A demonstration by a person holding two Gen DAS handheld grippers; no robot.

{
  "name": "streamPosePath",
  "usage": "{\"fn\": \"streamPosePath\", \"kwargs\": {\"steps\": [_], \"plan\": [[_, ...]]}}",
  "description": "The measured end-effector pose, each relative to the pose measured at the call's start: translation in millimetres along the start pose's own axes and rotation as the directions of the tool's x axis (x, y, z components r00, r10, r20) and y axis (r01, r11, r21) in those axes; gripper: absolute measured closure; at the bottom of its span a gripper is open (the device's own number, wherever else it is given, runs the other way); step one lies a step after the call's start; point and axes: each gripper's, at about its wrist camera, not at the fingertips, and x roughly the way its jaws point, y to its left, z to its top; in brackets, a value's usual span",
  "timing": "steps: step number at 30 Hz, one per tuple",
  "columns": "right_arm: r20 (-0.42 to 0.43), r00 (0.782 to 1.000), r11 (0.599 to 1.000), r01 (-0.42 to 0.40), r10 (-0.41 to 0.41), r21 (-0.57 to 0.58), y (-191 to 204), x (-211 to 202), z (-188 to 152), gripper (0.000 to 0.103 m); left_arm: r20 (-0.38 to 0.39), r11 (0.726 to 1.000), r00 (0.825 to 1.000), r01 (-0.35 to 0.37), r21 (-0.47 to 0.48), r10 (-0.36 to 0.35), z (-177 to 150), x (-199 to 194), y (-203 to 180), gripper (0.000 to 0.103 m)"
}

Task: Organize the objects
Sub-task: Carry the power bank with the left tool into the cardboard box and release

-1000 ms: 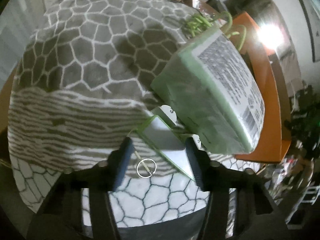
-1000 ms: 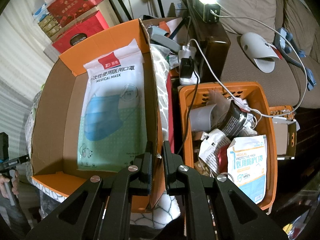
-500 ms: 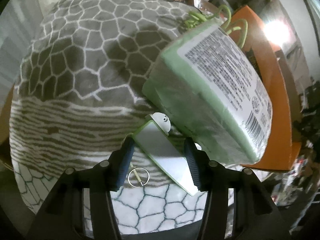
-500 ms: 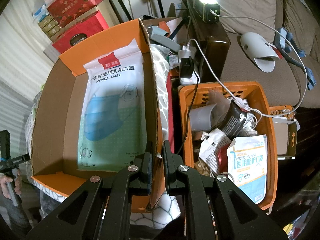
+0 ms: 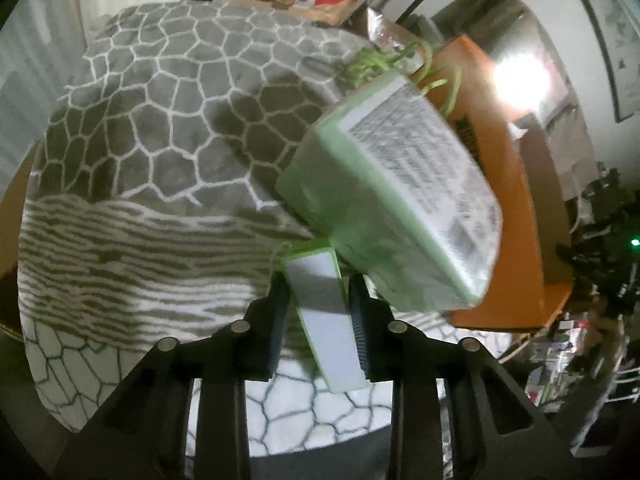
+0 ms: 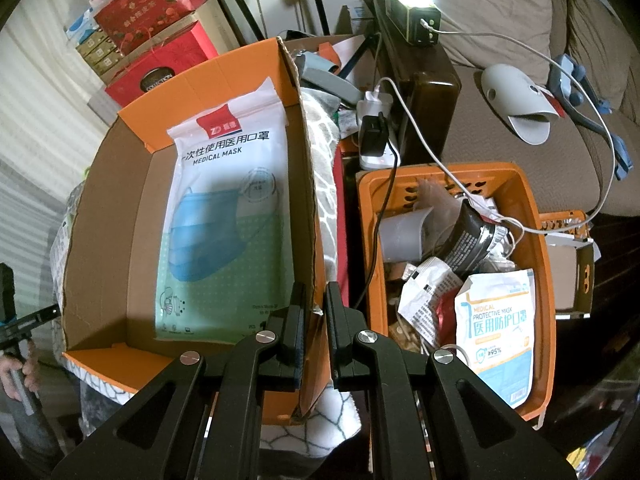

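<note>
The left gripper points steeply down, its black jaws having just closed in, pads pressing a flat green-edged tab. The right gripper also points steeply down, jaws clamped on an orange cardboard wall.

Patterned blanket carries orange cardboard box.

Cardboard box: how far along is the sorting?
Done: one mask pack lies flat in the cardboard box. In hand: the left tool has just been closing on the header of a green mask pack, lifted over the blanket; the right tool pinches the box wall. Left: the orange basket remains full.
</note>
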Motion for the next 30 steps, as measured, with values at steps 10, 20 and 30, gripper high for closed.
{"fn": "streamPosePath", "kwargs": {"steps": [10,20,30], "plan": [[0.0,1.0,1.0,0.0,0.0,0.0,0,0,0,0.094,0.091,0.997,0.994,0.054,0.058,-0.059,-13,-51,-2,0.08],[0.0,1.0,1.0,-0.002,0.002,0.0,0,0,0,0.094,0.148,0.975,0.979,0.107,0.196,-0.138,-10,-98,-55,0.08],[0.001,1.0,1.0,-0.002,0.002,0.001,1,0,0,0.094,0.136,0.944,0.975,0.125,0.305,-0.173,18,-102,-128,0.08]]}}
